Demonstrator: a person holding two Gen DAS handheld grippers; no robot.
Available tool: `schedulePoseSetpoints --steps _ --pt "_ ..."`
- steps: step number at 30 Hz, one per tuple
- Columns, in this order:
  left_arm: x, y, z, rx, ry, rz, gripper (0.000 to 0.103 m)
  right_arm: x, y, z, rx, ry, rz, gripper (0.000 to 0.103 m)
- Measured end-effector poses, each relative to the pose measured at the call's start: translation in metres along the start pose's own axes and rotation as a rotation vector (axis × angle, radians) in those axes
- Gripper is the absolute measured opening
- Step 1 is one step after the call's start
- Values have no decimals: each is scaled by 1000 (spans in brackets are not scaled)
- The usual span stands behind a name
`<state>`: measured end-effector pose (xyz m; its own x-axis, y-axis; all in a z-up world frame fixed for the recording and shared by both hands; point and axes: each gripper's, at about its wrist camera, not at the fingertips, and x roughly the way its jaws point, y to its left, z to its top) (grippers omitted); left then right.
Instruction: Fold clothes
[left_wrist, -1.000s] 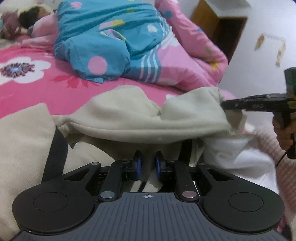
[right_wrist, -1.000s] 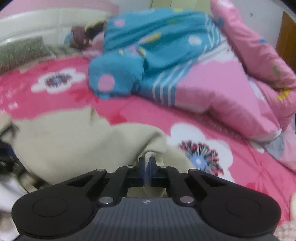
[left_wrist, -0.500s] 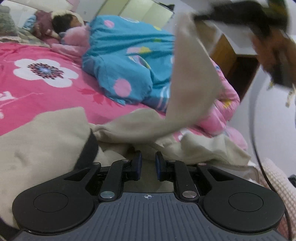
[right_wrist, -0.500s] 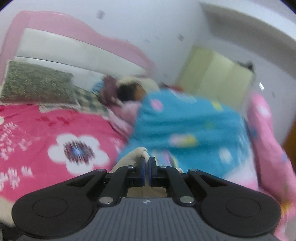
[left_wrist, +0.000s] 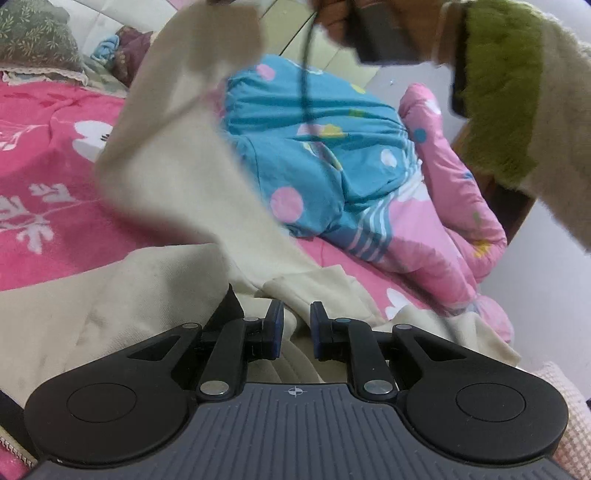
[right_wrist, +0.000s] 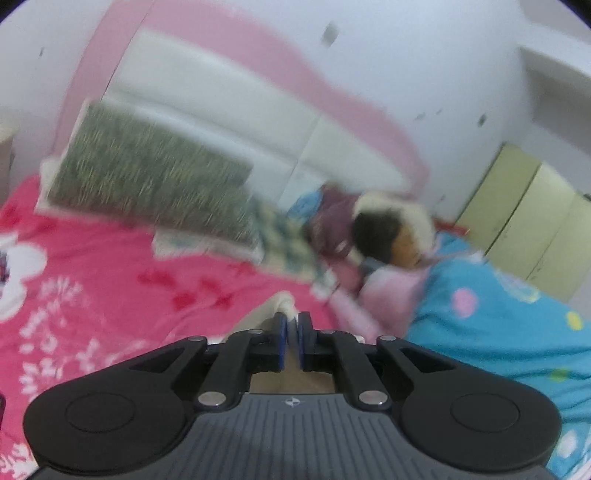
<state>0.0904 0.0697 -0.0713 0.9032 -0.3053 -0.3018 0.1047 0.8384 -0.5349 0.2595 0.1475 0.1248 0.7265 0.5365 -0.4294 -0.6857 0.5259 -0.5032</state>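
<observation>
Bed (left_wrist: 55, 122): pink, floral.
Garment (left_wrist: 177, 177): one, cream, blurring upward.
Right tool (right_wrist: 291, 334): clamping garment.
Left tool (left_wrist: 295, 328): parted, gripping nothing.

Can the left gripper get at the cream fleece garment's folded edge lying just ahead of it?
Probably yes. The left gripper is open, and the cream fleece garment lies bunched right at its fingertips with nothing between. The right gripper holds another part lifted clear.

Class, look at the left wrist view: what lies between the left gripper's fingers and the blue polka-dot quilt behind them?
Cream garment fabric: folds bunch just beyond the left gripper, and a lifted stretch rises leftward before the blue quilt.
</observation>
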Motion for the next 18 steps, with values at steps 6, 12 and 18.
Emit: schedulePoseSetpoints --steps 6,12,18 --pt "1 0 -2 1 -2 3 15 -22 -14 -23 40 13 -33 25" --pt "1 2 -2 -4 -6 5 15 -114 -78 -71 205 41 -154 34" --pt "2 2 -2 1 -1 13 15 -227 -125 -151 354 109 -331 44"
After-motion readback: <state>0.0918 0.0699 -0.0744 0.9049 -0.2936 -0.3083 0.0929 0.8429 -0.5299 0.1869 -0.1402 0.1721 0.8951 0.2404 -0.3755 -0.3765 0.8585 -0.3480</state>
